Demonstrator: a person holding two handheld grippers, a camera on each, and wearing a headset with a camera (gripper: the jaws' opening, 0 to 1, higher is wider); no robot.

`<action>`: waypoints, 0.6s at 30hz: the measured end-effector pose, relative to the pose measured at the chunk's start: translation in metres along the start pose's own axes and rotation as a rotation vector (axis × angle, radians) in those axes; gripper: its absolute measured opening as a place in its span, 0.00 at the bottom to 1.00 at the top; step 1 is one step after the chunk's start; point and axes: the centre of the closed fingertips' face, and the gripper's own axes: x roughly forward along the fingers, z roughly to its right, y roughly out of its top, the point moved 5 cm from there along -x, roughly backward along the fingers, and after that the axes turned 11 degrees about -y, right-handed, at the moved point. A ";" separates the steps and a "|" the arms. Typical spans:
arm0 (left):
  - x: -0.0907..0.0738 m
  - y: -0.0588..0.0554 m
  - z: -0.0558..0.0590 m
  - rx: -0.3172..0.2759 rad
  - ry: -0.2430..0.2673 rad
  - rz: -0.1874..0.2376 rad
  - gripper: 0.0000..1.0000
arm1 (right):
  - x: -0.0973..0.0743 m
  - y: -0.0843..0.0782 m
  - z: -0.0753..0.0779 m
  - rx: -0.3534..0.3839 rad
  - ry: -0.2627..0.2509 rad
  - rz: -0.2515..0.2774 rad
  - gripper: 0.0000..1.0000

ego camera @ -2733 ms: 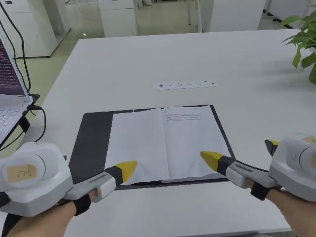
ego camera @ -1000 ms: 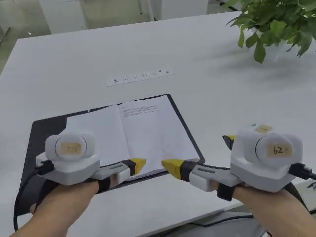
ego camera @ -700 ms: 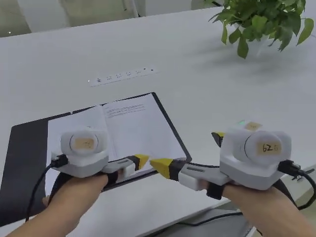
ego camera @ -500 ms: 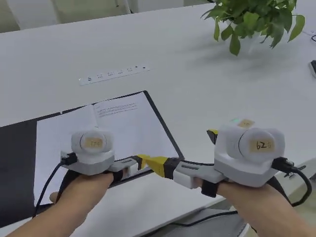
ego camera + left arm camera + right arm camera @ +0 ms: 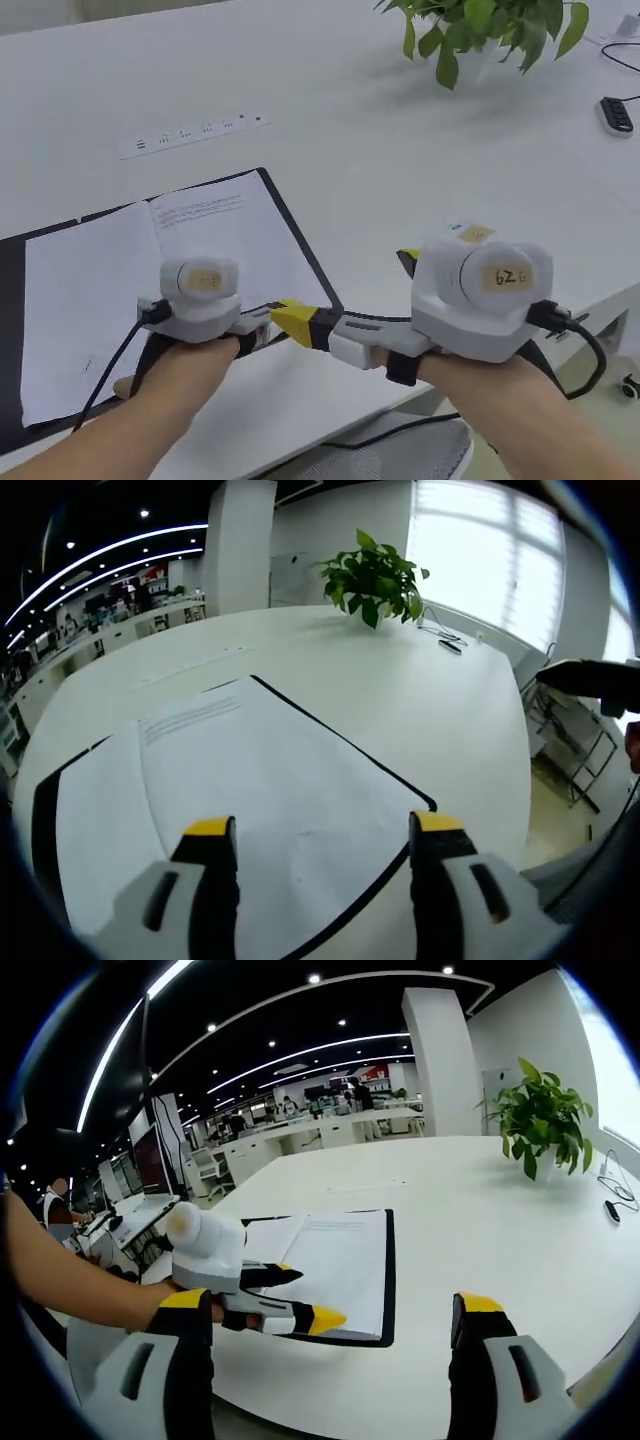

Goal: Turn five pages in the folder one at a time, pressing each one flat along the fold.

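The black folder (image 5: 300,262) lies open on the white table, two white pages (image 5: 200,250) flat, print at the top of the right one. My left gripper (image 5: 250,325) is open, low over the right page's (image 5: 250,770) near corner, its yellow-tipped jaws (image 5: 323,825) holding nothing. My right gripper (image 5: 350,288) is open too, off the folder's right side; one yellow fingertip (image 5: 290,318) reaches to the folder's near right corner, close beside the left gripper. In the right gripper view my open right gripper (image 5: 330,1300) faces the left gripper (image 5: 215,1250) and the folder (image 5: 330,1250).
A white power strip (image 5: 195,133) lies beyond the folder. A potted plant (image 5: 480,25) stands at the far right, with a dark power strip (image 5: 615,113) near it. The table's near edge (image 5: 330,410) runs just under my hands. A cable (image 5: 575,335) trails from the right gripper.
The head view has swung right and down. The left gripper has come in over the right page's near corner, and the right gripper's tip has closed up beside it. The pages lie as before.
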 end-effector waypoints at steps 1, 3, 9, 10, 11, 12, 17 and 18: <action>0.004 0.000 0.000 0.002 0.003 -0.001 0.69 | 0.000 0.000 0.000 0.001 0.002 0.000 0.99; 0.011 -0.001 0.000 0.008 0.010 -0.001 0.68 | 0.001 -0.002 0.001 0.005 0.001 -0.006 0.99; 0.016 -0.015 -0.003 0.097 0.058 -0.025 0.59 | 0.001 -0.005 0.003 0.017 0.002 -0.014 0.99; 0.016 -0.015 -0.003 0.086 0.060 -0.019 0.59 | 0.002 -0.006 0.003 0.018 0.002 -0.015 0.98; 0.016 -0.015 -0.005 0.073 0.069 -0.005 0.57 | 0.002 -0.006 0.003 0.019 0.002 -0.018 0.98; 0.015 -0.016 -0.005 0.074 0.069 -0.004 0.56 | 0.003 -0.008 0.004 0.019 0.001 -0.023 0.98; 0.015 -0.018 -0.006 0.096 0.051 0.047 0.55 | 0.007 -0.009 0.001 0.024 0.007 -0.031 0.98; 0.015 -0.019 -0.007 0.099 0.047 0.055 0.54 | 0.008 -0.009 0.001 0.023 0.008 -0.033 0.98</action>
